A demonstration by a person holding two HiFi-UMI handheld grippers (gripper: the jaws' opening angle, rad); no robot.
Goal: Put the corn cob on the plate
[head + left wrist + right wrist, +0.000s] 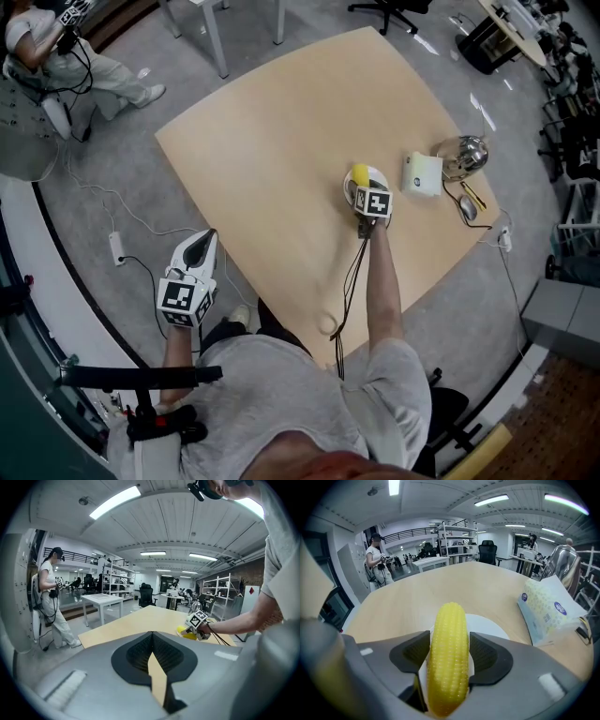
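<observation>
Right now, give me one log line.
left tool: shut, empty | right tool: open around corn | corn: over plate

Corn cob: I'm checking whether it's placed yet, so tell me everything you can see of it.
The corn cob is bright yellow, with neat rows of kernels. It looks glossy like plastic and is whole, with no husk. It lies lengthwise between the right gripper's open jaws, rounded tip pointing away, over the white plate on the table. The pads flank it closely, with slivers of plate showing beside it. Whether its underside rests on the plate is hidden.
</observation>
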